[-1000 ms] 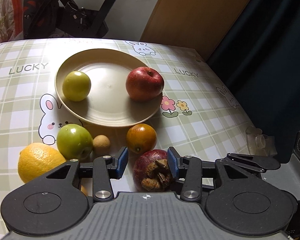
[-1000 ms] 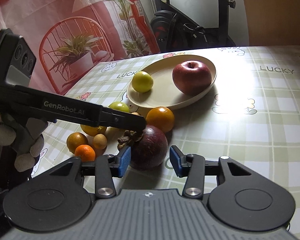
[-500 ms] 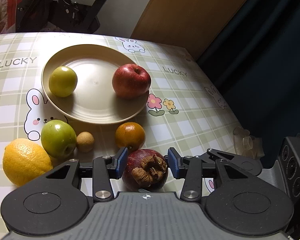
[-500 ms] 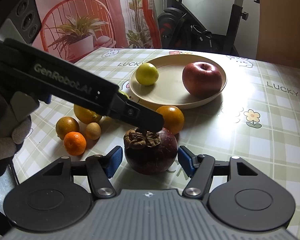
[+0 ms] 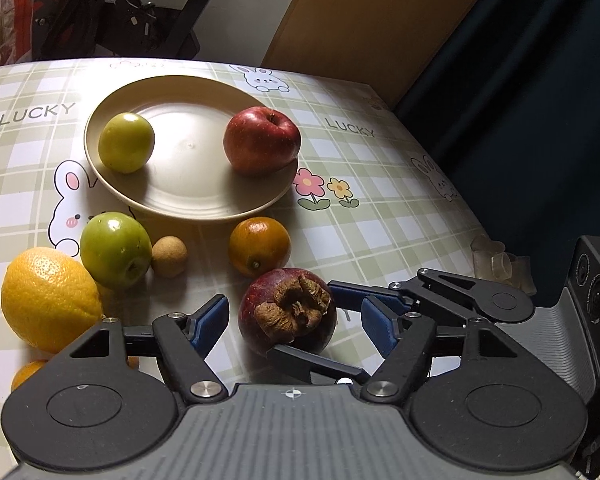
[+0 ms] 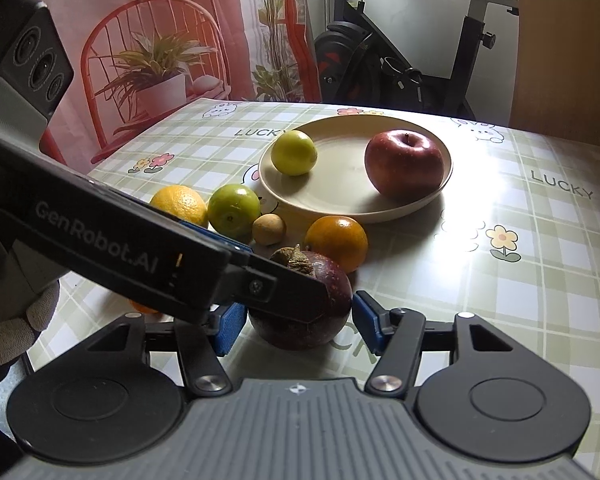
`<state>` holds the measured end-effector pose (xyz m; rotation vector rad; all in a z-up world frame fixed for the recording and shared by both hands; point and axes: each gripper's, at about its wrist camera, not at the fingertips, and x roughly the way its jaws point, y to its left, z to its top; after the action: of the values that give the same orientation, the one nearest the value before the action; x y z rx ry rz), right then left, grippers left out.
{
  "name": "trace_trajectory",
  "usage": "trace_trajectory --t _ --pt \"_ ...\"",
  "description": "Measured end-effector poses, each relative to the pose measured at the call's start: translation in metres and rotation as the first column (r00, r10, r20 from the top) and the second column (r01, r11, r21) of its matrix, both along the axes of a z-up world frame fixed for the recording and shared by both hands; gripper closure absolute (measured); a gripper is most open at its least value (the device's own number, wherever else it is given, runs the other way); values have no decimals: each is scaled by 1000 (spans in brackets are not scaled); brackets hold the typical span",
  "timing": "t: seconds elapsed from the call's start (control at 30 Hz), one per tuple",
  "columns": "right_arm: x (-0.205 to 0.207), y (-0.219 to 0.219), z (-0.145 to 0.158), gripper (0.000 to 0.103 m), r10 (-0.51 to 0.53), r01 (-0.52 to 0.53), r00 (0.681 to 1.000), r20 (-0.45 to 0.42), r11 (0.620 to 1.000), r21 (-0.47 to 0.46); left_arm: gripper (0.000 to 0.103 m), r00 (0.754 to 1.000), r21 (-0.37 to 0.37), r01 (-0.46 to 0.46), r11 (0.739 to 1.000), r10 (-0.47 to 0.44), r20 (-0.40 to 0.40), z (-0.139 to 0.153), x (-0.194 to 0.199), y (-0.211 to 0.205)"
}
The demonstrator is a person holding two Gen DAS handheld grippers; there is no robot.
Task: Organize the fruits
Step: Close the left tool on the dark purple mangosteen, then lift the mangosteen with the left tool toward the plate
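I am holding both grippers around the mangosteen [image 5: 287, 312], which is sitting on the table [image 5: 380, 232] at 6 o'clock from the plate [image 5: 188, 200]. My left gripper [image 5: 292, 322] is gaping wide, touching nothing. My right gripper [image 6: 298, 326] is standing open, pads [image 6: 366, 322] just beside the fruit.

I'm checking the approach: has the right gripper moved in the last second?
Yes. The right gripper advanced toward the plate: the resting mangosteen, earlier ahead of its fingertips, now sits between its open fingers.
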<state>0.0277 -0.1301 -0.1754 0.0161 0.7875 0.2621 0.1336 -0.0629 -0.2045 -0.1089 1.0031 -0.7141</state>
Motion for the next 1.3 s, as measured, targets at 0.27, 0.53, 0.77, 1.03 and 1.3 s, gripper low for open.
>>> trace_trajectory --t 0.27,0.53,0.77,1.03,1.3 --pt "8 7 -6 39 11 -11 1000 3 999 -52 38 998 -18 -21 1000 20 -64 -16 14 4" --pt "10 7 -5 38 -3 2 1000 -24 999 -50 42 998 -26 -6 1000 4 -70 -18 7 -1" --pt "16 2 35 38 -16 18 999 43 999 -33 44 998 -24 50 998 -50 38 25 9 -2" --pt "47 9 95 38 2 5 984 177 999 -40 44 983 -55 47 997 -37 179 94 32 8" --pt "100 24 100 38 26 -20 979 201 999 -29 44 978 -34 -23 999 29 205 109 73 19"
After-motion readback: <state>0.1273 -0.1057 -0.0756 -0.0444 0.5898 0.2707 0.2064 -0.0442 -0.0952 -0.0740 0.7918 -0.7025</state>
